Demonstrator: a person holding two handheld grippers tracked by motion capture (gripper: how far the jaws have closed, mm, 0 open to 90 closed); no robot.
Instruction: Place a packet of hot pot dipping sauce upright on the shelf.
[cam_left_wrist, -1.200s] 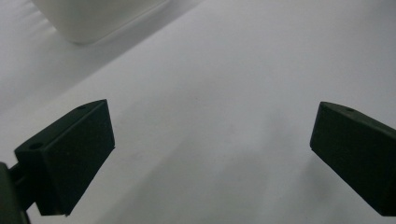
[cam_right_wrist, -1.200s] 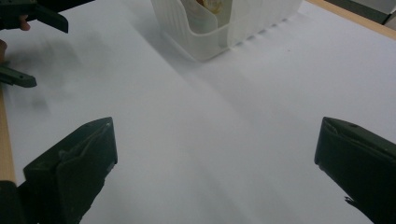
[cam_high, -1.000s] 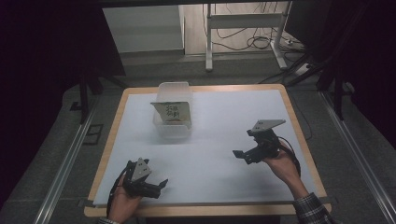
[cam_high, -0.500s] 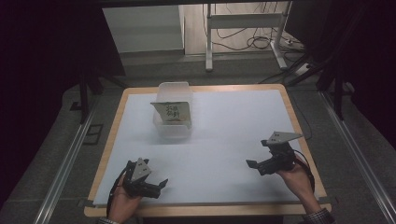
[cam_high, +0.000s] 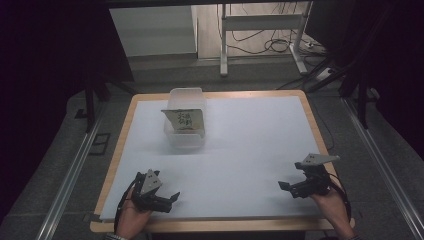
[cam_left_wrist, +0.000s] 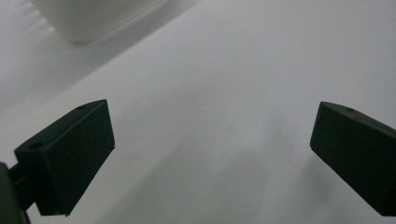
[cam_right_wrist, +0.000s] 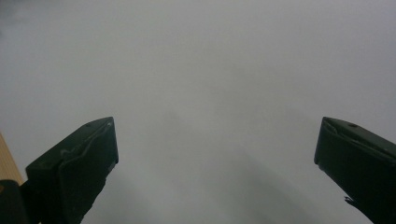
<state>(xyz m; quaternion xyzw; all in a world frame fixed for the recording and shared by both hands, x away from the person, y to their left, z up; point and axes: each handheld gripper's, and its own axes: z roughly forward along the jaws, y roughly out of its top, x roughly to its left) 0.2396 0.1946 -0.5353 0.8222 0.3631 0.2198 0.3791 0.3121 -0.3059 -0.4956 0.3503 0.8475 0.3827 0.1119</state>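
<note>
Right now both tools sit low at the near edge of the tabletop (cam_high: 250, 150), each with its jaws spread wide and nothing between them: the left hand-held gripper (cam_high: 167, 200) rests at the near left corner, pointing inward, and the right hand-held gripper (cam_high: 289, 188) hovers just above the white sheet at the near right, well apart from the other; the thing nearest to them, a clear plastic box (cam_high: 185, 122), stands toward the far left of the sheet, well away from both, with a paper packet (cam_high: 184, 119) bearing dark print leaning upright inside it; the left gripper view catches a pale corner of that box (cam_left_wrist: 93, 18) ahead, while the right gripper view looks across bare sheet; judging from this, the work looks either finished or not yet begun, with the hands parked; if the packet is to be handled, the left tool is the closer one and should travel forward with its jaws kept apart, come down over the rim rather than against the wall, and pinch the packet's upper edge squarely; the light box could slide or tip if nudged, so the right tool might steady its side.
</note>
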